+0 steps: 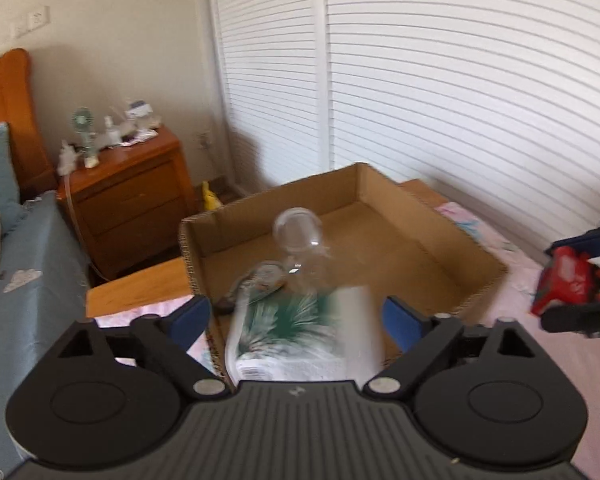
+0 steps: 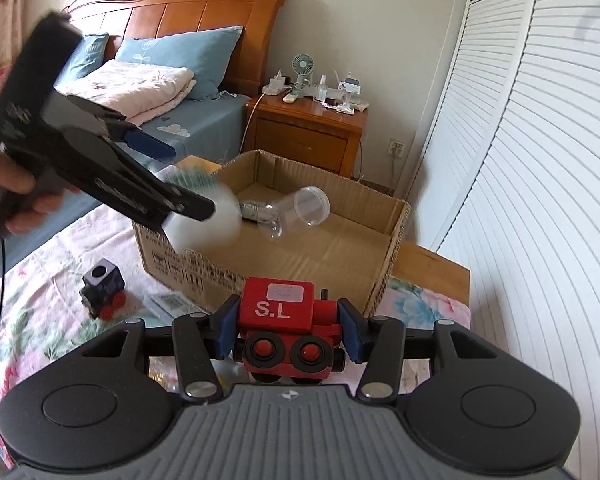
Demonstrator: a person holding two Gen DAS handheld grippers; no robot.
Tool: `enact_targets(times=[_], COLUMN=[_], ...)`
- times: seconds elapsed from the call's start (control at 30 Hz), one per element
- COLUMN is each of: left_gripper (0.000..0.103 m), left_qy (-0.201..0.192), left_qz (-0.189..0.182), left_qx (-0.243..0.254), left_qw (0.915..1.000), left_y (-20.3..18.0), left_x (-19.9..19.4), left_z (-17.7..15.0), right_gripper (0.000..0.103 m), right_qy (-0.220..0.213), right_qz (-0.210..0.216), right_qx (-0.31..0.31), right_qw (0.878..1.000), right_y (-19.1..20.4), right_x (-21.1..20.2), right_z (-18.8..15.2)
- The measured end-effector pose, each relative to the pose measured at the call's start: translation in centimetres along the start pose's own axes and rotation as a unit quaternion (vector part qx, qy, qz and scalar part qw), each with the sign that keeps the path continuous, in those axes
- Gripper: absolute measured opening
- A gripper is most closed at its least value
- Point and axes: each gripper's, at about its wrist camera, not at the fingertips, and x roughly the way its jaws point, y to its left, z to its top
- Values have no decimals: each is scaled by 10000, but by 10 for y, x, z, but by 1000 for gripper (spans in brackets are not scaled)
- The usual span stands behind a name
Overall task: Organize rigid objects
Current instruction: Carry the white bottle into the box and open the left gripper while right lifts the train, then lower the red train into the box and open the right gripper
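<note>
the right gripper [image 2: 288, 330], fingers clenched on the red toy train [image 2: 286, 320], hangs just short of the cardboard box [image 2: 384, 264], while the left gripper [image 1: 296, 316], fingers spread, has a tissue pack [image 1: 300, 336] loose between them over the box's near edge.

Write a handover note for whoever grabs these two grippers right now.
Left gripper: open, over the near edge of the cardboard box; a blurred white pack with a green leaf print lies between its spread fingers, apparently just let go.
Right gripper: shut on the red toy train, short of the box.
Done: clear plastic bottle already in the box.
Left: box the red train, then the dark toy train and the small flat card on the floral cloth.
</note>
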Motion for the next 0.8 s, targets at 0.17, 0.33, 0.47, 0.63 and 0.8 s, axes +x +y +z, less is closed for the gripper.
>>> enact_targets(times=[0.17,0.33,0.47,0.63,0.8], left_gripper=[95,100,100,101,101], left_qy=[204,324,358,160,82], left_qz=[-277,-326,-365,-378,-311], left_qx=[-230,-244,-220,-337,-378], left_qw=[9991,9986,9985,9986,9988], left_y=[9,7,1,-2,2], left_x=[-13,-42,-66,-87,-95], left_z=[-19,-37,-56,-77,-90], right_gripper=[56,56,56,56,56], right_qy=[60,130,211,352,521], right_qz=[44,45,62,2,-135], right_qx=[-43,-99,-70,5,114], right_qw=[10000,9999,9997,9994,9985], right_y=[3,5,3,-6,-22], right_x=[10,23,38,62,91], right_z=[8,21,36,56,75])
